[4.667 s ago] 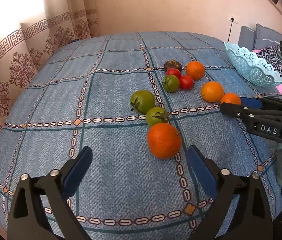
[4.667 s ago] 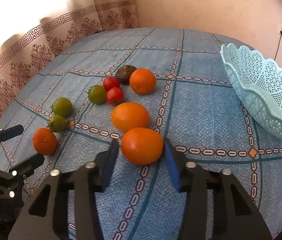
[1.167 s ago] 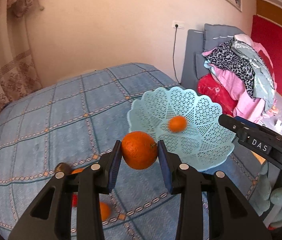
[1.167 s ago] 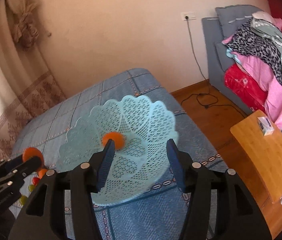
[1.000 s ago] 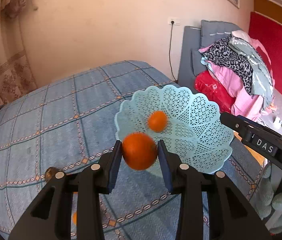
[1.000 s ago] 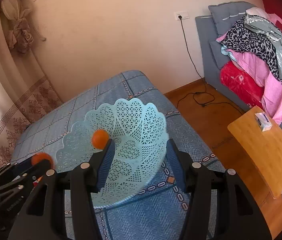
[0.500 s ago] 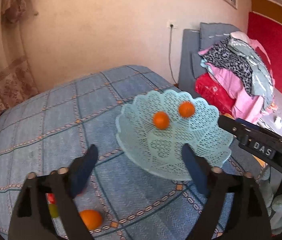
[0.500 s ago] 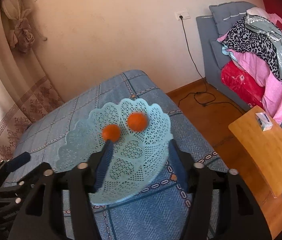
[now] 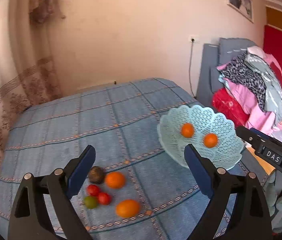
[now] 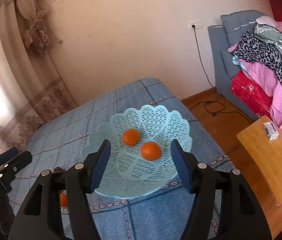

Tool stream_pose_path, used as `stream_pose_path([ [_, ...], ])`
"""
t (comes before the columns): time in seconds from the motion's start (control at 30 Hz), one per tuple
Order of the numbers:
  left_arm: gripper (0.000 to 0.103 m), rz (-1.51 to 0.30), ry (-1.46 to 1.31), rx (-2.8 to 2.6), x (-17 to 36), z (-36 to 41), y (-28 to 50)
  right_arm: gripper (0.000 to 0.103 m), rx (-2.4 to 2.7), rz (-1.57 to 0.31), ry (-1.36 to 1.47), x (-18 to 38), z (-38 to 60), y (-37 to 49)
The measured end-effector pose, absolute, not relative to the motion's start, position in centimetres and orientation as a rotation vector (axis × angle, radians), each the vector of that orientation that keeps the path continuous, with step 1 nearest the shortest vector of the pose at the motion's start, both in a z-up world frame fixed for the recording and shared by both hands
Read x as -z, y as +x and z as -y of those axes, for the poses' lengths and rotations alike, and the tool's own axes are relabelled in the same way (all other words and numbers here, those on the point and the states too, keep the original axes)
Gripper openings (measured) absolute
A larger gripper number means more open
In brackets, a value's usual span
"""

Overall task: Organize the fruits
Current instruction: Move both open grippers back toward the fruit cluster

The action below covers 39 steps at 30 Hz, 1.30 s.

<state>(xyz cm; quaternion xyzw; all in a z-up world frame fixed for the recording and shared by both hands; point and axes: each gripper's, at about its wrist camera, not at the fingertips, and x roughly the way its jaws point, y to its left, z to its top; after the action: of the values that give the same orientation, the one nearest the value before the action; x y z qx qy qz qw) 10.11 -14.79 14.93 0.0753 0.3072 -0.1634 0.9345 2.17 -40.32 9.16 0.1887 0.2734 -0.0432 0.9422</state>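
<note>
A light blue lattice basket (image 9: 222,120) (image 10: 157,112) stands at the right edge of the blue bed cover and holds two oranges (image 9: 187,130) (image 9: 210,140) (image 10: 131,136) (image 10: 150,151). My left gripper (image 9: 140,165) is open and empty above the cover, left of the basket. Below it lie two oranges (image 9: 114,179) (image 9: 128,208), two red tomatoes (image 9: 93,190) (image 9: 104,198), a green tomato (image 9: 90,202) and a dark brown fruit (image 9: 96,174). My right gripper (image 10: 141,164) is open and empty, hovering above the basket.
The blue checked bed cover (image 9: 93,120) ends just right of the basket. A wooden side table (image 10: 268,160) stands beyond it. A grey sofa with piled clothes (image 10: 264,46) is at the right. Curtains (image 10: 33,30) hang at the left.
My left gripper opened and let its orange go into the basket, which now holds two. Both grippers pulled back and up, the left swinging toward the loose fruit.
</note>
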Motion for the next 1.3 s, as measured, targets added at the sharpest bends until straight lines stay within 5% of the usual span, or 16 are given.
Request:
stream_pose_path([
  [0.6, 0.09, -0.666, 0.063, 0.137, -13.8, 3.9, 7.2, 0.079, -0.033, -0.548, 0.323, -9.8, 35.7, 1.8],
  [1.3, 0.09, -0.849, 0.02, 0.021, -5.7, -0.8, 7.2, 0.079, -0.168, -0.638, 0.197, -6.7, 29.2, 2.3],
])
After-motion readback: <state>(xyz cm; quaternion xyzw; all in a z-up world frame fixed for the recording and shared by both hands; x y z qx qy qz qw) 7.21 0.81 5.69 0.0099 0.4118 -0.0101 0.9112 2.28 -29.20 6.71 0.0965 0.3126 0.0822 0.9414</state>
